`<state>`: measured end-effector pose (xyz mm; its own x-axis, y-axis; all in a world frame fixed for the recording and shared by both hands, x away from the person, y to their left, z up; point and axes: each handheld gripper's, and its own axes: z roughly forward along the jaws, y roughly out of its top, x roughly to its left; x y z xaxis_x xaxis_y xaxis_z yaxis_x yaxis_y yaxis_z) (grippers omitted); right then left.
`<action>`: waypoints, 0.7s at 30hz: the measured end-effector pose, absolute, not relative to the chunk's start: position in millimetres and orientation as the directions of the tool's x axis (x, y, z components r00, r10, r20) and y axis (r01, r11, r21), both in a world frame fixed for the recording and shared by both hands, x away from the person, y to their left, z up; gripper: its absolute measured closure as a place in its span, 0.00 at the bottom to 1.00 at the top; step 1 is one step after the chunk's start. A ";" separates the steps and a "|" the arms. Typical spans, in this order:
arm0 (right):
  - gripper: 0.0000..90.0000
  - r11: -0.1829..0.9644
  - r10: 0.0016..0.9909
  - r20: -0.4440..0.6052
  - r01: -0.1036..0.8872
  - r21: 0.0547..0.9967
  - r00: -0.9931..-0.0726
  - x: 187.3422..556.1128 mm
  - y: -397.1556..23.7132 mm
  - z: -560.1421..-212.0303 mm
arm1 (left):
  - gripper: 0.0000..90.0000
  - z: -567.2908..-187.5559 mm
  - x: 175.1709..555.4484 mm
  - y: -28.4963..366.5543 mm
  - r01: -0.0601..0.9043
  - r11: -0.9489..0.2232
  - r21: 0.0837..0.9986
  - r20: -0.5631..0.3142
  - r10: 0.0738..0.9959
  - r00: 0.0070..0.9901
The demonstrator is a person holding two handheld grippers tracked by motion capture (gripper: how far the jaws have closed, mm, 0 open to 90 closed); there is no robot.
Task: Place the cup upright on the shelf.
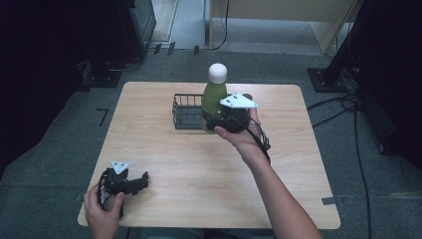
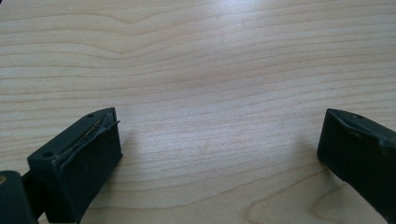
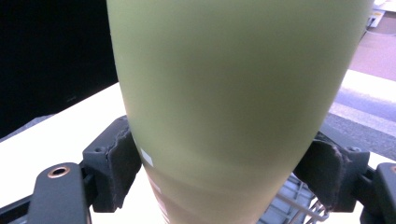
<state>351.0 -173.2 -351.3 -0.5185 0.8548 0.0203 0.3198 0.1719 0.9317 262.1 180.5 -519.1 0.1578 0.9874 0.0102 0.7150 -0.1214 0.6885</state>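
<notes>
Nearest, left tongs (image 1: 142, 180) resting idle and spread wide on bare worktop (image 1: 199, 174), well short of the wire basket (image 1: 186, 111); right tongs (image 1: 213, 122) clamped low on the green bottle (image 1: 214, 94), held upright at the basket's right end, likely for steadiness.

A light wooden table (image 1: 199, 164) stands on grey carpet in the middle of the picture. A small black wire basket (image 1: 186, 112) sits on it, near the top middle.

One green bottle (image 1: 213, 94), one wire basket (image 1: 186, 113), two grippers
</notes>
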 end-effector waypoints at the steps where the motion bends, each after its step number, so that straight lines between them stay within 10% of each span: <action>1: 0.23 0.169 0.856 0.021 0.320 0.932 -0.516 353.3 -174.1 -349.8 | 0.00 -519.1 262.1 180.5 0.714 -0.121 0.689 0.010 0.988 0.157; 21: 0.23 0.130 0.918 0.012 0.331 0.935 -0.396 405.4 -185.4 -343.1 | 0.00 -519.0 262.0 180.6 0.716 -0.123 0.687 0.011 0.987 0.159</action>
<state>405.4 -185.4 -343.1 -0.3963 0.9180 0.0122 0.3310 0.1305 0.9346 262.0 180.6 -519.0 0.1591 0.9872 0.0109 0.7157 -0.1229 0.6875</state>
